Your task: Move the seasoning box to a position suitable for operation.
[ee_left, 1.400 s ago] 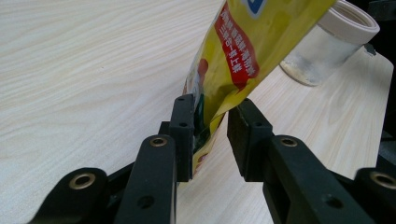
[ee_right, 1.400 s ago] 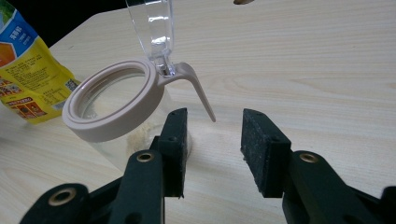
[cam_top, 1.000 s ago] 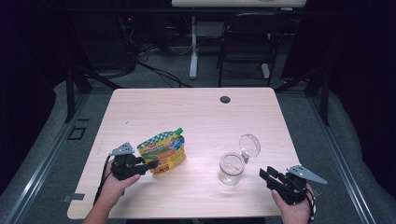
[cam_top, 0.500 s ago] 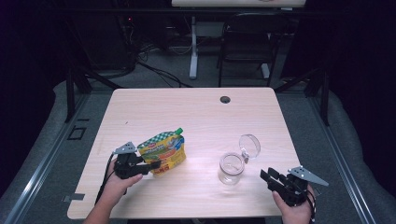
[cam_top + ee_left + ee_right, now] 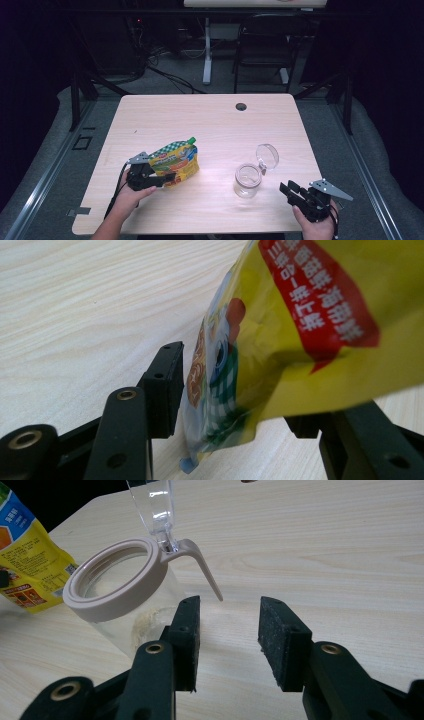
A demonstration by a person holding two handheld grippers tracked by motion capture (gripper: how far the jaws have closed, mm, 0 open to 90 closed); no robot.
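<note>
Dark room, cables and a chair beyond, and up front the pale wooden table [image 5: 210, 125] with two things on it. Left gripper [image 5: 150, 176] sits at the near left, and its jaws have just been opening — the yellow snack pouch [image 5: 176, 161] stands between them with a gap on the side I can see, so the grip looks let go, pouch resting on the table. In the left gripper view the pouch [image 5: 300, 330] leans across the far jaw. Over to the right, the glass jar [image 5: 248, 180] stands upright with its clear lid [image 5: 267, 155] flipped back, mouth free — ready, I'd guess, to take the pouch's contents. Right gripper [image 5: 295, 192] waits just beside the jar, jaws [image 5: 227, 630] parted and holding nothing.
</note>
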